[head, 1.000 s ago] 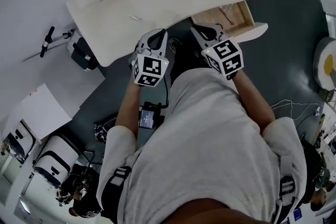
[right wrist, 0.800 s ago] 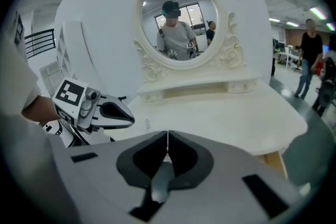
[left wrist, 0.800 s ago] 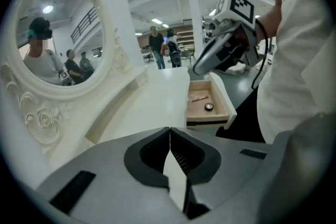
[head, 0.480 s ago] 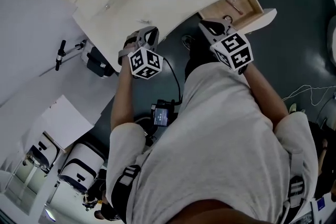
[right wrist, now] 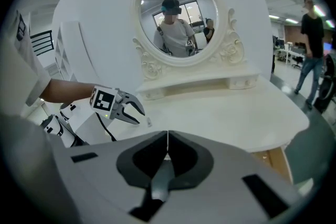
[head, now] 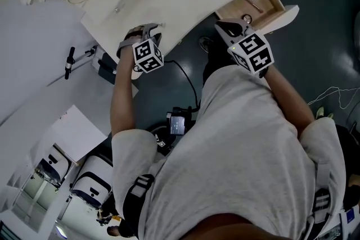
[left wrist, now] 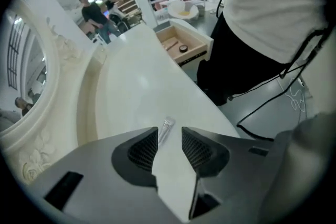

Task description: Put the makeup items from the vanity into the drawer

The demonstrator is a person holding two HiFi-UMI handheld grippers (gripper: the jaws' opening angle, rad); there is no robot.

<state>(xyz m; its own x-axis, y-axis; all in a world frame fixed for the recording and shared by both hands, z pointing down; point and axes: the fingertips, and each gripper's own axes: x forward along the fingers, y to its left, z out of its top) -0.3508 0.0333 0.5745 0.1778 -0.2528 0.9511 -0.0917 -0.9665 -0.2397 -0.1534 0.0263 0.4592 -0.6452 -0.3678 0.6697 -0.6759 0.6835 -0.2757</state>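
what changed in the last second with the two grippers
The left gripper swung from in front of the person out to the edge of the vanity top and down over a small clear tube. Its jaws have just been opening, and the tube lies ahead between them, not gripped. The right gripper stayed shut and empty beside the open drawer.

Between the left gripper's (left wrist: 169, 134) jaws, which had just been opening, the small clear tube (left wrist: 166, 125) showed only its top end; the rest slipped out of sight behind one pad. Well beyond those jaws, inside the drawer (left wrist: 196, 53), a dark round thing (left wrist: 182, 49) and a thin stick (left wrist: 169, 45) were too tiny to name. Beside the right gripper (right wrist: 167, 136), jaws together, only a sliver of that drawer peeked past its housing.
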